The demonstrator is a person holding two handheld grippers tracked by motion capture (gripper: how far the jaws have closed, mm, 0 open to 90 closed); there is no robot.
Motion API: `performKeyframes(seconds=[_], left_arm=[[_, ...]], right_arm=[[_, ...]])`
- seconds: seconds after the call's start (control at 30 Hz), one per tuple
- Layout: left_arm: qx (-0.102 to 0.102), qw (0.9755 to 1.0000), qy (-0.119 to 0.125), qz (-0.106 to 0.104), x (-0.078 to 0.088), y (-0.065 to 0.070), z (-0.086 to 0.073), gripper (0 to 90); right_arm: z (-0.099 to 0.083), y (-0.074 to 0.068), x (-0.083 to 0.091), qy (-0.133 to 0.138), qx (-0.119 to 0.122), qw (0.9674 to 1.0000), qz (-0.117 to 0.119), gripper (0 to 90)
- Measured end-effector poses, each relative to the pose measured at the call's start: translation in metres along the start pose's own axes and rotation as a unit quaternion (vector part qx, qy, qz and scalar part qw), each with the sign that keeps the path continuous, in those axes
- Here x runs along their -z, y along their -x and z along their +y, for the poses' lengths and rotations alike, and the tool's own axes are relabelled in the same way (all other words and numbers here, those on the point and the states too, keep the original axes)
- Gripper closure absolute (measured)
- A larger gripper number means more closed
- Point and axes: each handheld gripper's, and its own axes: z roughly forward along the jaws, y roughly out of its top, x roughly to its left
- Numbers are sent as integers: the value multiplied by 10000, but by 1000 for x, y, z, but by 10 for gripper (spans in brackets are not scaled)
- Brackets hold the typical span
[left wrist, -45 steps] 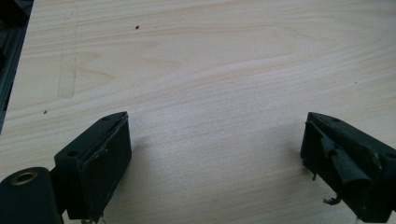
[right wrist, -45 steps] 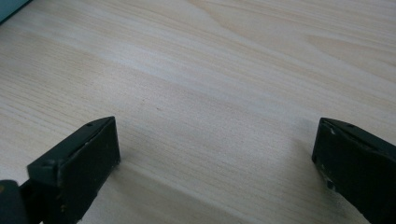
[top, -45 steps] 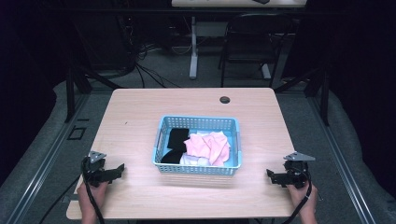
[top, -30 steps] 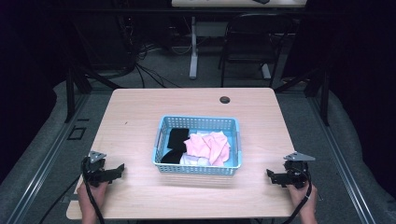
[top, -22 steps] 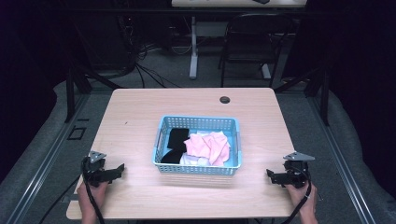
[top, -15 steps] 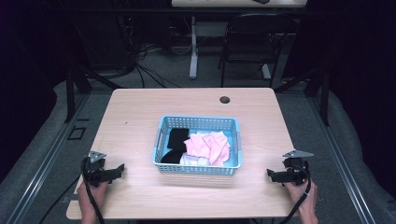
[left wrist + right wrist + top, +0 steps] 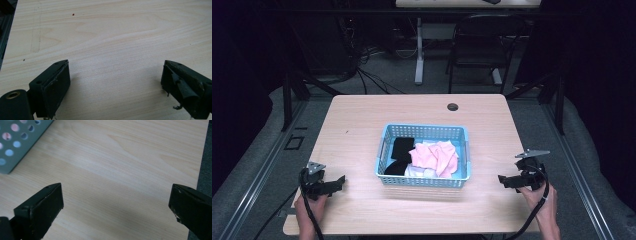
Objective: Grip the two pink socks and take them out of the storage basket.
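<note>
From above, the blue basket of clothes sits mid-table, well apart from the left gripper and the right gripper. Left gripper view: jaws wide apart over bare table, holding nothing. Right gripper view: jaws wide, empty, the basket corner far ahead, left of them.

Wood table — blue basket mid.

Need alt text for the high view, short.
A blue perforated basket holding pink, black and white cloth items sits at the middle of a light wooden table. A person's hands hold the left gripper and right gripper low at the near corners, both pointing inward and apart from the basket.
</note>
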Motion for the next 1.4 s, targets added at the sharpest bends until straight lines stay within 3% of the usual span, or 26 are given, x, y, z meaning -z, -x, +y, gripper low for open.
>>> performKeyframes(seconds=[0.23,0.7,1.4], left_arm=[[2,10000,-2,-4,0,0,0,87],[-11,10000,-11,-6,0,0,0,87],[2,10000,0,-6,0,0,0,87]], right_arm=[[15,-7,13,-272,187,9995,34,0],[53,-19,41,-371,486,9981,79,0],[111,-51,49,-709,1030,9919,211,0]])
